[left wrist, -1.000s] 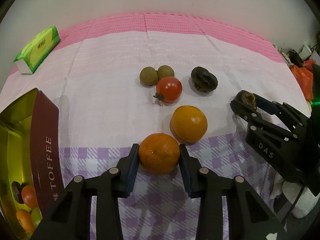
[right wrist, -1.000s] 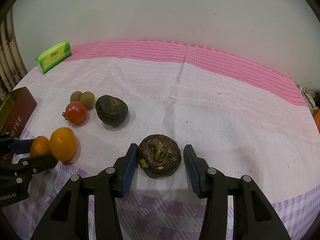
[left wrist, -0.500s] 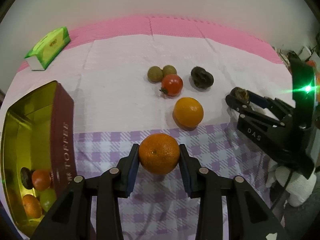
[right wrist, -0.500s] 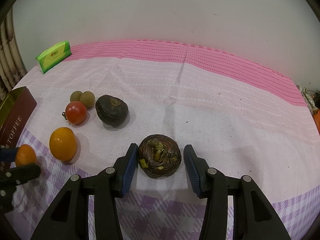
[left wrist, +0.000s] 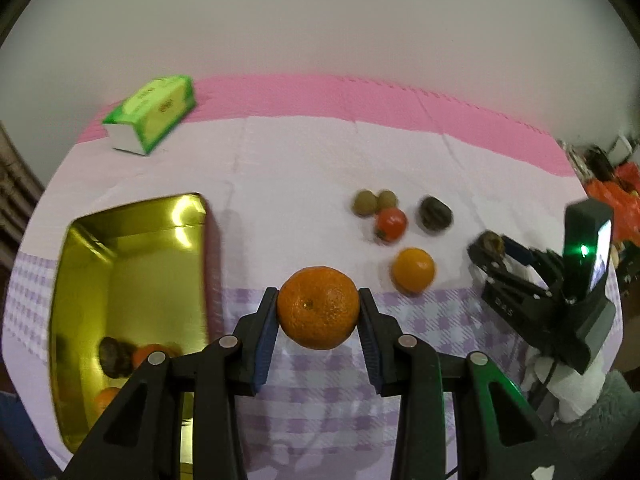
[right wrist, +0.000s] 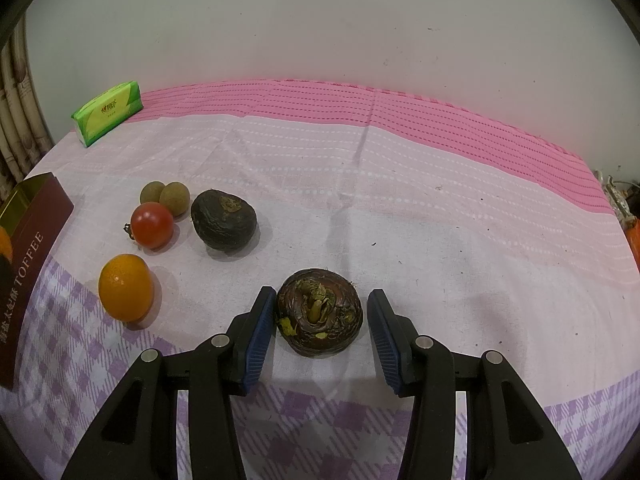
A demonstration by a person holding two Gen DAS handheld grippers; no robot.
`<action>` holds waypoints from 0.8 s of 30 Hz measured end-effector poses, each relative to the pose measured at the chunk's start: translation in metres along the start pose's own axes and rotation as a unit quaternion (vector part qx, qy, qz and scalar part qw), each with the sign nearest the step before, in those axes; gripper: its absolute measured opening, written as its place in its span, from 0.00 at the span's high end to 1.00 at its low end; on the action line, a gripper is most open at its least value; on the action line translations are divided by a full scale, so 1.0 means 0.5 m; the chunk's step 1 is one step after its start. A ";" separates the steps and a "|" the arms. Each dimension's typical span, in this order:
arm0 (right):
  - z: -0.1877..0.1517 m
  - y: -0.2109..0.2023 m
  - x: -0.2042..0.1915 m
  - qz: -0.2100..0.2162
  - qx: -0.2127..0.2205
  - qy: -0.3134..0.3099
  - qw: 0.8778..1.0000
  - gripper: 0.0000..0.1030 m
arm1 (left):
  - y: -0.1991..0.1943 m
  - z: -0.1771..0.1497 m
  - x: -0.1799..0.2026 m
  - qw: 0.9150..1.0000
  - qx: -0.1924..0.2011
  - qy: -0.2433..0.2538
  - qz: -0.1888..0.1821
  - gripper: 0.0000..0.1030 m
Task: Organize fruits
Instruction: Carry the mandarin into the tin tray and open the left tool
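Note:
My left gripper [left wrist: 318, 300] is shut on an orange mandarin [left wrist: 318, 314], held in the air above the checked cloth just right of the open gold toffee tin [left wrist: 120, 280]. Several fruits [left wrist: 120, 356] lie in the tin's near end. My right gripper [right wrist: 320, 312] rests low on the cloth, open, its pads either side of a dark brown round fruit [right wrist: 319, 314] with a small gap on the right. On the cloth lie a yellow-orange fruit [right wrist: 126, 286], a red tomato [right wrist: 152, 225], two small green-brown fruits [right wrist: 165, 197] and a dark wrinkled fruit [right wrist: 223, 225].
A green tissue pack [right wrist: 107, 112] lies at the far left of the pink-striped cloth, by the wall. The toffee tin's brown side [right wrist: 36, 232] stands at the left edge. Clutter with an orange bag [left wrist: 624, 208] sits beyond the table's right end.
My left gripper has lifted the mandarin off the cloth and carried it left toward the tin, whose inside now shows more fully. The right gripper and its dark fruit have stayed put.

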State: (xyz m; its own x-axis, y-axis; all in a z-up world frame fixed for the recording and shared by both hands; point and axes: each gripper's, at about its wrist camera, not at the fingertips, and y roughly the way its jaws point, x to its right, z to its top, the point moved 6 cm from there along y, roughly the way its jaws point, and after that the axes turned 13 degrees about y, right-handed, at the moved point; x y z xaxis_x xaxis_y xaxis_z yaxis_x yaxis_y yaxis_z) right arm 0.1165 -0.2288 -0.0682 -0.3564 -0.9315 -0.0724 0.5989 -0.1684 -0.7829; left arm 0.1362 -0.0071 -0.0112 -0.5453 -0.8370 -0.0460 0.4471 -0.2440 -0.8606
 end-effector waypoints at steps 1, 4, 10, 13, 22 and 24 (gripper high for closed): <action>0.000 0.000 0.000 0.000 0.000 0.000 1.000 0.53 | -0.003 0.001 -0.007 1.000 0.001 -0.003 0.002 0.66; 0.000 0.000 0.000 -0.001 0.000 0.000 1.000 0.53 | -0.014 -0.005 -0.044 1.000 0.000 -0.015 0.019 0.66; 0.001 -0.001 0.000 -0.001 0.000 0.000 1.000 0.53 | -0.019 -0.026 -0.106 0.999 -0.007 -0.031 0.043 0.66; 0.001 -0.001 0.000 -0.001 0.000 0.000 1.000 0.53 | -0.022 -0.037 -0.142 0.998 -0.010 -0.042 0.055 0.66; 0.002 -0.001 0.001 -0.002 0.000 0.000 1.000 0.53 | -0.008 -0.084 -0.253 0.993 -0.038 -0.079 0.084 0.66; 0.003 -0.001 0.000 -0.002 0.000 0.000 1.000 0.52 | -0.003 -0.097 -0.274 0.991 -0.046 -0.090 0.086 0.66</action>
State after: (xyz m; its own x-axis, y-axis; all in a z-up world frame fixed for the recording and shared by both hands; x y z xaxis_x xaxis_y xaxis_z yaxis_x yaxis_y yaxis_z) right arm 0.1172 -0.2292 -0.0667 -0.3590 -0.9308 -0.0693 0.5976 -0.1722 -0.7831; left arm 0.1757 0.1315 -0.0280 -0.3281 -0.9381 -0.1112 0.4510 -0.0521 -0.8910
